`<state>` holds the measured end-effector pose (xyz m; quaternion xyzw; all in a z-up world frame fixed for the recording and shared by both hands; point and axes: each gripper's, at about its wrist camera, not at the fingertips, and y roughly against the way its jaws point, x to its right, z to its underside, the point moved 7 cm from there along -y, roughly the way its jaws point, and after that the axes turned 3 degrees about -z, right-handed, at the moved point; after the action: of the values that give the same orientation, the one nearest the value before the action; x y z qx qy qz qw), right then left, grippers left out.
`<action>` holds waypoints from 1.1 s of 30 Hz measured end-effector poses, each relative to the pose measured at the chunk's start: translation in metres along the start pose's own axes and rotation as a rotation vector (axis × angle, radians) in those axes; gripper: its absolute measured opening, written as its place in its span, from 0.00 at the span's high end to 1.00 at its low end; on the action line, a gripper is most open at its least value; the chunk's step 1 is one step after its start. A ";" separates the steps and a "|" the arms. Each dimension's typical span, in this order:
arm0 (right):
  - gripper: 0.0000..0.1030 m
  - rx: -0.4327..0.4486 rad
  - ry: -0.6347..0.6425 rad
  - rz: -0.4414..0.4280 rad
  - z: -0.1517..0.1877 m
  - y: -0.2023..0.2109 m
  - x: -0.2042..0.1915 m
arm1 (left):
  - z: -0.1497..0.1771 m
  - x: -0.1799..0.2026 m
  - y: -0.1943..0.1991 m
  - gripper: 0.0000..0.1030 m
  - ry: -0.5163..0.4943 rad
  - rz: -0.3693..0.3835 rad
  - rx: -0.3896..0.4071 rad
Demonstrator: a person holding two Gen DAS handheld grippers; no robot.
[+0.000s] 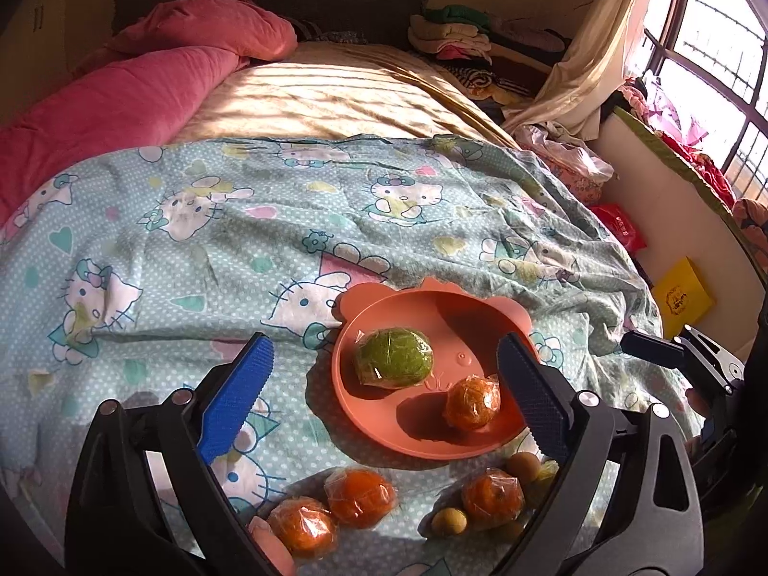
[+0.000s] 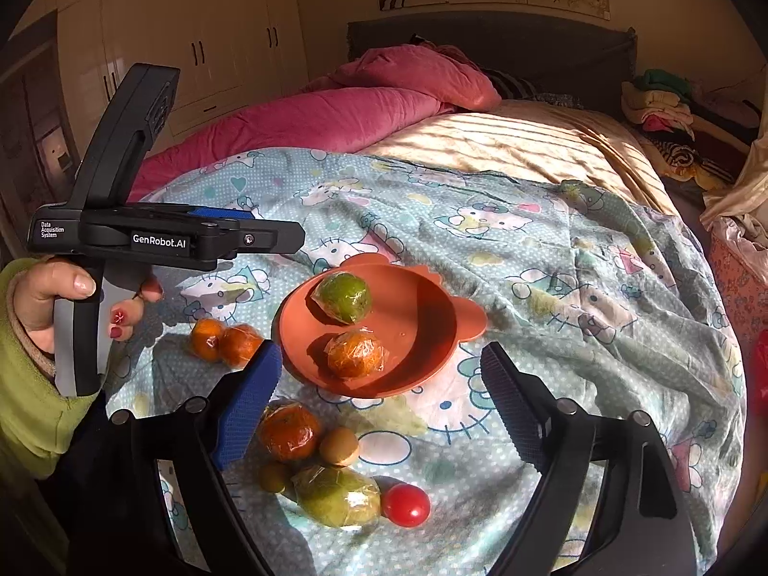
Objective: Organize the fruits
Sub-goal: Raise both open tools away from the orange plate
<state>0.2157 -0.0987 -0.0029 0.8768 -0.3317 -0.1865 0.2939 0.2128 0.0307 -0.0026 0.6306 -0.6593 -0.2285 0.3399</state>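
- Left gripper [image 1: 386, 386] is held wide apart, nothing gripped, above the plate [image 1: 384, 437]
- Right gripper [image 2: 379, 391] is likewise spread wide, empty
- A green fruit [image 2: 343, 297] and an orange [image 2: 355, 354] are seen in the plate; other fruits [image 2: 338, 497] lie on the sheet [image 2: 552, 288] beside it

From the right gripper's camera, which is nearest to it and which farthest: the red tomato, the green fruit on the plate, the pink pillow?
1. Red tomato, on the blanket just ahead of the right gripper.
2. Green fruit, at the plate's far side.
3. Pink pillow, at the headboard.
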 end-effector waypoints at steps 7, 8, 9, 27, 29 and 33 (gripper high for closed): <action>0.12 0.012 -0.001 0.002 0.009 0.009 -0.011 | 0.009 -0.006 0.019 0.10 -0.005 -0.027 0.028; 0.12 0.013 -0.003 0.002 0.011 0.010 -0.011 | 0.010 -0.006 0.022 0.10 -0.007 -0.030 0.033; 0.12 0.012 -0.006 0.001 0.013 0.011 -0.012 | 0.011 -0.007 0.025 0.10 -0.007 -0.030 0.039; 0.11 -0.032 -0.047 0.013 0.048 0.016 -0.023 | 0.053 -0.028 0.037 0.10 0.016 -0.073 0.013; 0.11 -0.037 -0.053 0.016 0.051 0.017 -0.022 | 0.059 -0.030 0.036 0.10 0.015 -0.078 0.003; 0.11 -0.050 -0.065 0.021 0.058 0.016 -0.021 | 0.070 -0.034 0.036 0.10 0.021 -0.086 -0.013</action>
<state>0.1623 -0.1166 -0.0337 0.8592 -0.3455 -0.2201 0.3066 0.1363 0.0588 -0.0280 0.6585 -0.6264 -0.2407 0.3408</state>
